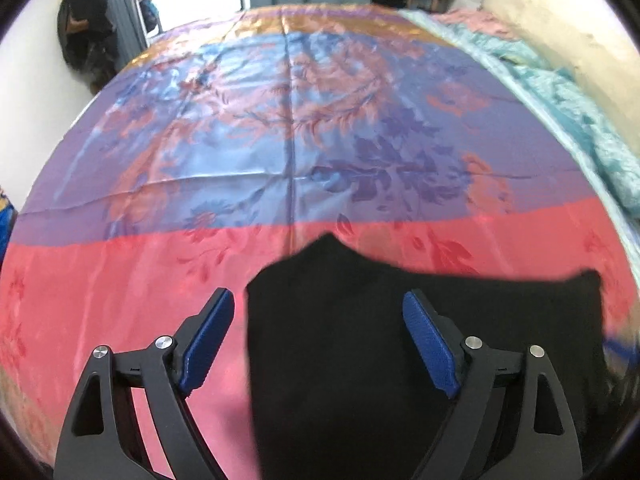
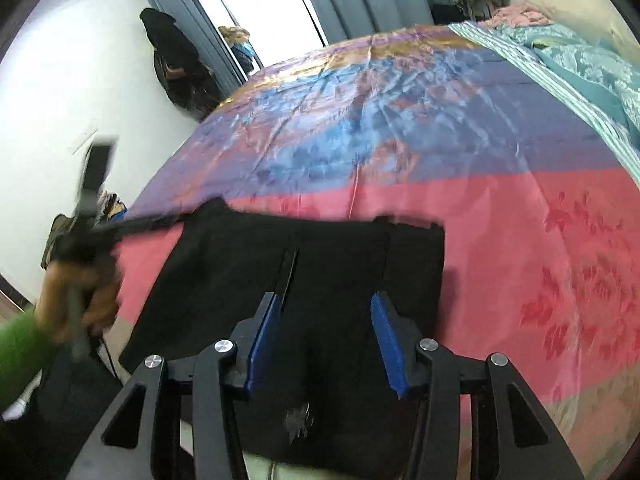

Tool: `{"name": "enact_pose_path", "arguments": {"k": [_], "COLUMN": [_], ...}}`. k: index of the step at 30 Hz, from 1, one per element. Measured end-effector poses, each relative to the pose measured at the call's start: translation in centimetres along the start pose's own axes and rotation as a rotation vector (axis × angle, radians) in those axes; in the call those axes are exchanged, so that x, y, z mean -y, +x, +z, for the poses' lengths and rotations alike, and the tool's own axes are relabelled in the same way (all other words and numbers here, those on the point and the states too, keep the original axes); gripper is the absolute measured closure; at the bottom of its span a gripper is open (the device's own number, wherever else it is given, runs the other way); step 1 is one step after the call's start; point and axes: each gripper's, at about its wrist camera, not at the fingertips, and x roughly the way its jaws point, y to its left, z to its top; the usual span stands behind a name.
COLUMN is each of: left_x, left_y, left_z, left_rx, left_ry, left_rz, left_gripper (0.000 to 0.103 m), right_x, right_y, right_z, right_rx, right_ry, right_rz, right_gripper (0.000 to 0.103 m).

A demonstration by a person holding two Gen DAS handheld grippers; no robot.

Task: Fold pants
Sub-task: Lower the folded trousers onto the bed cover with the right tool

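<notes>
We saw two close wrist fisheye views, angled down across the bed, both sharing the black pants (image 1: 420, 340) (image 2: 304, 264) and patterned bedspread (image 1: 280, 140) (image 2: 400, 140).

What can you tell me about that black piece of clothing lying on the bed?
The black pants look like soft, matte fabric, already folded into a broad, roughly rectangular shape. They lie flat at the near edge of the bed, on the pink band of the shiny floral bedspread. One corner pokes up into a point at the far edge. A pale smudge marks the near part. The cloth shows between the right gripper's open fingers; contact can't be told.
</notes>
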Motion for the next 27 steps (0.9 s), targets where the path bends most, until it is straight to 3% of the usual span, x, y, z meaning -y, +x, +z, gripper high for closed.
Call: {"name": "enact_pose_path", "arguments": {"k": [2, 4, 6, 10, 12, 14, 18, 21, 27], "left_x": [0.2, 0.0, -0.5, -0.9, -0.9, -0.6, 1.1, 0.7, -2.4], "left_y": [2.7, 3.6, 2.0, -3.5, -6.6, -8.4, -7.9, -8.4, -11.4], "left_z": [0.3, 0.1, -0.1, -2.3, -4.9, -7.9, -12.3, -14.4, -15.8], "left_rx": [-0.059, -0.084, -0.054, 0.033, 0.075, 0.086, -0.001, -0.018, 0.063], "left_ry": [-0.012, -0.031, -0.063, -0.049, -0.044, -0.032, 0.050, 0.041, -0.049], "left_rz": [0.070, 0.083, 0.074, 0.006, -0.044, -0.099, -0.095, -0.089, -0.134], "left_gripper": [0.016, 0.015, 0.016, 0.016, 0.011, 0.007, 0.007, 0.008, 0.007], "right_x": [0.8, 1.2, 1.1, 0.7, -0.7, -2.1, -2.6, -2.5, -2.0], "right_y": [2.0, 1.7, 1.0, -2.3, -4.4, -4.7, -2.5, -3.6, -6.7], "right_z": [-1.4, -3.0, -3.3, -3.2, -3.5, -3.9, -5.6, -5.7, -7.5], "right_rx": [-0.059, 0.016, 0.014, 0.074, 0.118, 0.112, 0.008, 0.024, 0.138], "right_ry": [0.024, 0.042, 0.037, 0.059, 0.025, -0.011, 0.003, 0.042, 0.142], "right_rz": [-0.049, -0.028, -0.047, -0.014, 0.012, 0.016, -0.055, -0.062, -0.078], "right_gripper": [0.054, 0.054, 0.054, 0.054, 0.053, 0.043, 0.042, 0.042, 0.041]}}
